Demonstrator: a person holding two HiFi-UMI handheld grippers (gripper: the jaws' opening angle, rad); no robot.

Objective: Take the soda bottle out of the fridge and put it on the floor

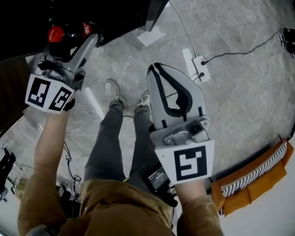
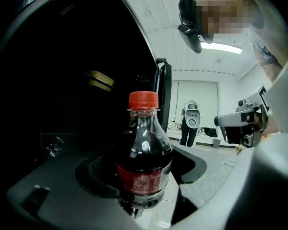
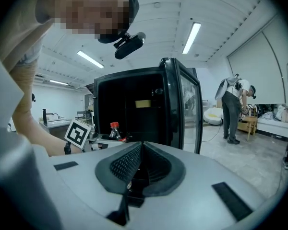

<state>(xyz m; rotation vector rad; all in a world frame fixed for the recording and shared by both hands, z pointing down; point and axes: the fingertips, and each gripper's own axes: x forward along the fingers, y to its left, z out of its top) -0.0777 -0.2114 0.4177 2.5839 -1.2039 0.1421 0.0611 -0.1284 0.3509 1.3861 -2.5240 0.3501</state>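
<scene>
The grey marbled floor (image 1: 236, 92) fills most of the head view. The black fridge (image 3: 134, 109) stands open, its glass door (image 3: 187, 109) swung out to the right in the right gripper view. A second person (image 3: 233, 109) stands far back in the room, turned away.

The left tool (image 1: 81, 41) is raised at the fridge's open front, and its jaws are clamped on the lower body of the soda bottle (image 2: 144, 152), one on each side. The bottle stands upright between them, dark liquid inside, a red label band round the middle and a red cap (image 2: 143, 100) on top. It is held up off the floor; whether it is fully outside the fridge is hard to judge, since the dark interior sits right behind it.

The right tool (image 1: 161, 73) hangs over the floor, well apart from the bottle, its jaws pressed together with nothing between them.

The wearer's shoes (image 1: 113, 90) show below, and what looks like a white power strip (image 1: 200, 63) lies on the floor with a thin cable (image 1: 246, 48) running off to the right.
</scene>
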